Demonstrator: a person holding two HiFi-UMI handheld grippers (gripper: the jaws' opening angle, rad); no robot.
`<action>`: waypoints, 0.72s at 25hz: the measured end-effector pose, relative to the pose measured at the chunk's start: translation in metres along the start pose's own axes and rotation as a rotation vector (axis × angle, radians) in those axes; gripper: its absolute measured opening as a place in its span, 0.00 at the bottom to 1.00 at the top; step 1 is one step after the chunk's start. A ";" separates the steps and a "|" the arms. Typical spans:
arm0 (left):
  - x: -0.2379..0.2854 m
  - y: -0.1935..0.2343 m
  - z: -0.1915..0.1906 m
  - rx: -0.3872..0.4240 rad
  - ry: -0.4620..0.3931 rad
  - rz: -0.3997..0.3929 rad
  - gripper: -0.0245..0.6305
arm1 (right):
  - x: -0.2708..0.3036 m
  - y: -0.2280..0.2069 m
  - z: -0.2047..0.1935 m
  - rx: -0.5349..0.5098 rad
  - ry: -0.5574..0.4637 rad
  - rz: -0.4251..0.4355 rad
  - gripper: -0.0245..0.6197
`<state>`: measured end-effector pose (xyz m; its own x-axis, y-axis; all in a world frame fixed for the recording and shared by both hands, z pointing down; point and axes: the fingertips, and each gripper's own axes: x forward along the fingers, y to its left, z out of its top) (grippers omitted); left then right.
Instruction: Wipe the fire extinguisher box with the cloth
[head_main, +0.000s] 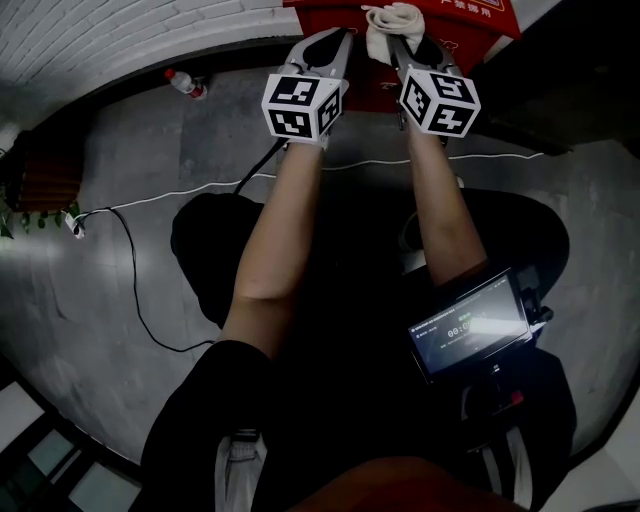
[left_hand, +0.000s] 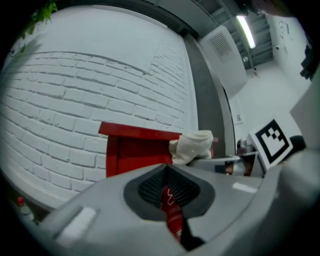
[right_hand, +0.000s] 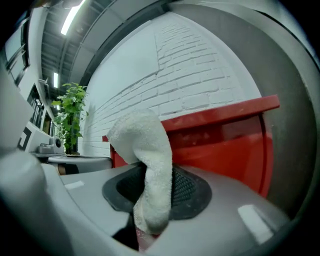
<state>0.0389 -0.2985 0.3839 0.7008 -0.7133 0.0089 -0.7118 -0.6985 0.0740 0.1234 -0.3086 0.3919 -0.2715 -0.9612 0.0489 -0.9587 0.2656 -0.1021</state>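
The wiping looked about to begin, or between strokes. The right gripper (right_hand: 152, 185) was clamped on a white cloth (right_hand: 145, 145), which bunched up out of its jaws and hung just in front of the red box (right_hand: 225, 145). I could not tell whether the cloth touched the top edge. The box stood at the floor's far edge, against the brick wall (left_hand: 75, 100).

The left gripper (left_hand: 167, 172) was held beside the right one, jaws drawn together on nothing, with only a sliver of red showing through the slit between them.

The next move likely called for pressing the cloth flat on the lid or front and dragging it along. The grip was on a narrow fold, so the wad might roll rather than wipe.

On the floor (head_main: 150, 150), a bottle (head_main: 185, 83) lay near the wall, left of the box, and a white cable (head_main: 200, 190) ran across below the grippers. Neither blocked the reach. A plant (right_hand: 72, 115) stood off to the left.
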 end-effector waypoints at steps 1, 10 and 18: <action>0.002 -0.002 0.000 0.000 0.001 -0.008 0.04 | -0.002 -0.005 0.000 0.003 0.000 -0.012 0.23; 0.017 -0.015 -0.005 -0.013 0.006 -0.059 0.04 | -0.024 -0.050 0.005 0.005 -0.011 -0.112 0.24; 0.023 -0.020 -0.015 -0.014 0.021 -0.077 0.04 | -0.051 -0.097 0.003 0.032 -0.028 -0.213 0.24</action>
<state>0.0697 -0.2996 0.3980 0.7541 -0.6564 0.0235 -0.6555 -0.7499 0.0892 0.2307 -0.2857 0.3964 -0.0597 -0.9972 0.0453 -0.9908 0.0537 -0.1241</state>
